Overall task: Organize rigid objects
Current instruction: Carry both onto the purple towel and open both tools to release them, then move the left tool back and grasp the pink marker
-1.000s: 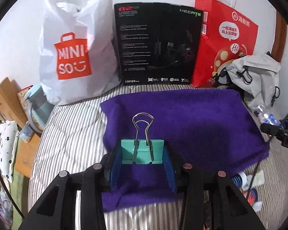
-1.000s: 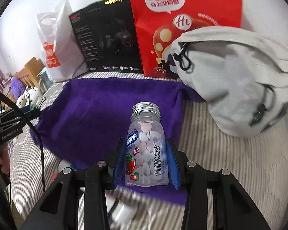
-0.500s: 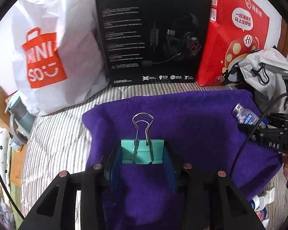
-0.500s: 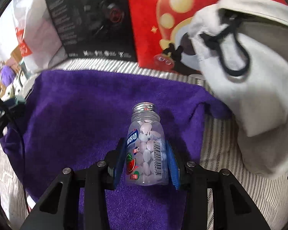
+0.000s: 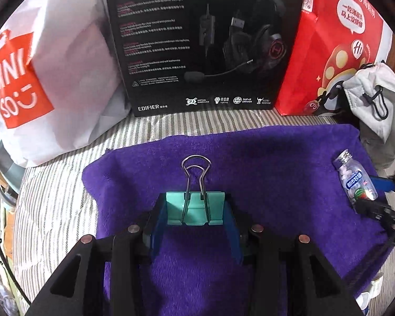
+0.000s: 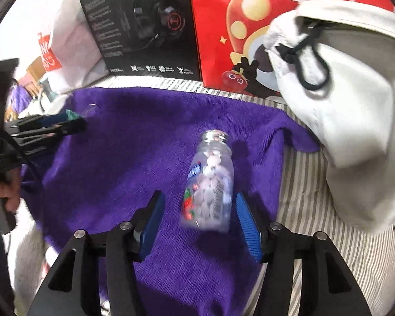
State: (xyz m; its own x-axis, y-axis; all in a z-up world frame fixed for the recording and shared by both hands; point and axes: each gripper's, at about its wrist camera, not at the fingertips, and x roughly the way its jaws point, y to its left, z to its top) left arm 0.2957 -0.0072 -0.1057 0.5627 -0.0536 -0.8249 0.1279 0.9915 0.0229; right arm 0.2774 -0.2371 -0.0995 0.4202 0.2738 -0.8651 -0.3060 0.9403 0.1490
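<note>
L gripper (image 5: 194, 210) clamped on teal binder clip (image 5: 195, 208), R gripper (image 6: 200, 218) spread wide round candy bottle (image 6: 209, 184) on purple towel (image 6: 134, 142)

Teal binder clip (image 5: 195, 208) upright; clear candy bottle (image 6: 210, 184) on purple towel (image 6: 134, 142).

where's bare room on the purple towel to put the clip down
The towel is bare from the binder clip in the left tongs to the black box. The right edge is crowded: candy bottle, open right tongs.
</note>
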